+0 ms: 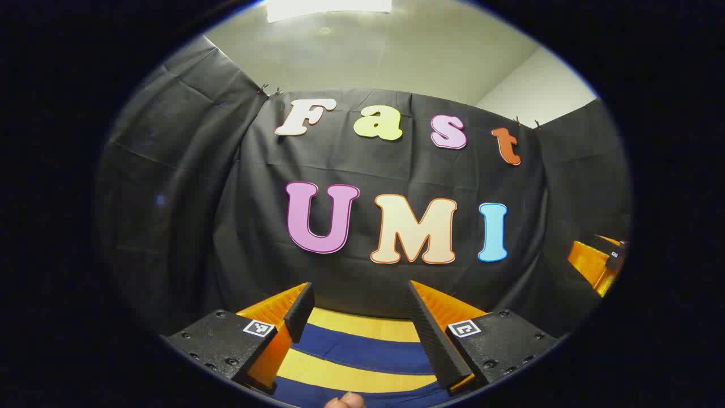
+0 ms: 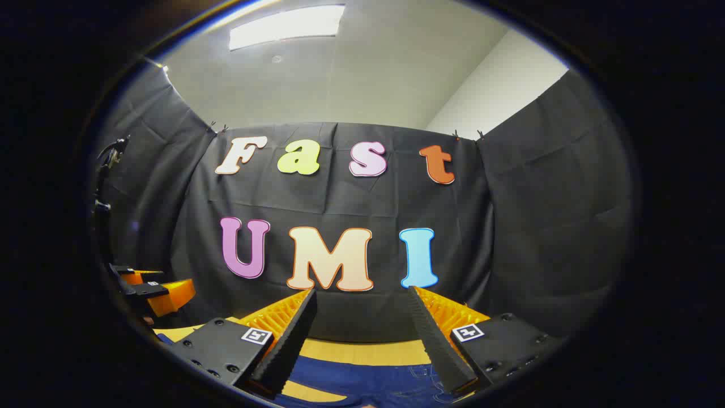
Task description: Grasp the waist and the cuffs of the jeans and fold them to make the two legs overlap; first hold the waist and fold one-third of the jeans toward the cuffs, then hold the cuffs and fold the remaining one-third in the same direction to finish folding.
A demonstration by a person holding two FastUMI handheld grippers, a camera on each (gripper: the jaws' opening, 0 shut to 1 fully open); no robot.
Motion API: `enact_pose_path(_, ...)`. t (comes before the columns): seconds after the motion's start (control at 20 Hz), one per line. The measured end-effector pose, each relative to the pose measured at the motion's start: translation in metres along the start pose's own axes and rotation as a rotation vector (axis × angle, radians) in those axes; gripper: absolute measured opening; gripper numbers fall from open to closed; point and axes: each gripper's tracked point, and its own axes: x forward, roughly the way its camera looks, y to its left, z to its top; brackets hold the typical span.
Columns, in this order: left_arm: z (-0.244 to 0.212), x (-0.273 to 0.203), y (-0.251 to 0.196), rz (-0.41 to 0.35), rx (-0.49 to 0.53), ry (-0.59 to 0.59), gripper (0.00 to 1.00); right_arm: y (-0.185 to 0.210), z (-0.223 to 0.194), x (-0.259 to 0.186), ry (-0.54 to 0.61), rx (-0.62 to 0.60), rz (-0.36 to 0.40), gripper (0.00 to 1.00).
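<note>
Left gripper view: the left hand-held gripper [image 1: 360, 326] has its fingers spread wide with nothing between them, raised above the jeans [image 1: 362, 354]. The jeans lie flat on the yellow counter [image 1: 362, 327], appearing as two blue bands with a strip of counter between them. At the bottom edge a fingertip [image 1: 345, 401] of the person's hand is just visible. Farther off, at the right edge, part of the other hand-held gripper shows against the black cloth wall [image 1: 187, 187]; above the wall lie the pale ceiling and a ceiling light [image 1: 328, 7].

Right gripper view: the right hand-held gripper [image 2: 360, 326] is likewise spread wide and holds nothing. Below and between its fingers lies the blue denim of the jeans [image 2: 368, 382], with seam stitching visible toward the right, resting on the counter [image 2: 368, 352]. At the left edge the left hand-held gripper [image 2: 150, 292] hovers near the counter, well apart from the right one. Beyond stands the cloth wall [image 2: 544, 187], then the ceiling with its ceiling light [image 2: 286, 25].
</note>
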Motion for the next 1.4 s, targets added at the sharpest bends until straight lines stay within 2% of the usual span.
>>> enact_pose_path(0.15,-0.007,0.0,-0.001,0.015,0.007,0.014,0.95,0.003,0.001,-0.001,-0.011,-0.008,0.041,0.99)
enact_pose_path(0.4,-0.021,-0.016,0.005,0.105,0.012,0.044,0.93,0.002,-0.01,0.0,-0.026,-0.027,0.139,1.0)
enact_pose_path(0.5,-0.024,-0.023,0.01,0.123,0.056,0.046,0.94,0.0,-0.019,0.002,-0.015,-0.023,0.164,0.96)
enact_pose_path(0.55,-0.022,-0.025,0.017,0.128,0.089,0.04,0.95,-0.001,-0.025,0.004,0.0,-0.022,0.172,1.0)
enact_pose_path(0.65,-0.031,-0.025,0.036,0.117,0.194,0.071,0.96,-0.006,-0.031,0.005,0.02,-0.021,0.165,0.98)
enact_pose_path(0.75,-0.046,-0.028,0.068,0.114,0.374,0.136,1.0,-0.011,-0.033,0.007,0.02,-0.011,0.14,0.98)
enact_pose_path(0.8,-0.051,-0.032,0.088,0.128,0.476,0.157,0.96,-0.006,-0.036,0.007,0.023,-0.005,0.149,0.98)
enact_pose_path(0.85,-0.054,-0.036,0.108,0.144,0.571,0.178,0.99,-0.001,-0.039,0.009,0.024,-0.01,0.153,0.98)
enact_pose_path(0.9,-0.059,-0.041,0.122,0.146,0.641,0.202,0.95,0.0,-0.042,0.01,0.027,-0.022,0.148,0.98)
enact_pose_path(1.05,-0.088,-0.052,0.143,0.111,0.73,0.294,0.94,0.014,-0.052,0.012,0.044,-0.026,0.156,0.98)
enact_pose_path(1.15,-0.108,-0.061,0.162,0.09,0.793,0.368,0.95,0.03,-0.054,0.014,0.045,-0.014,0.189,0.98)
enact_pose_path(1.4,-0.164,-0.085,0.211,0.019,1.028,0.552,0.95,0.054,-0.075,0.018,0.085,-0.015,0.233,0.98)
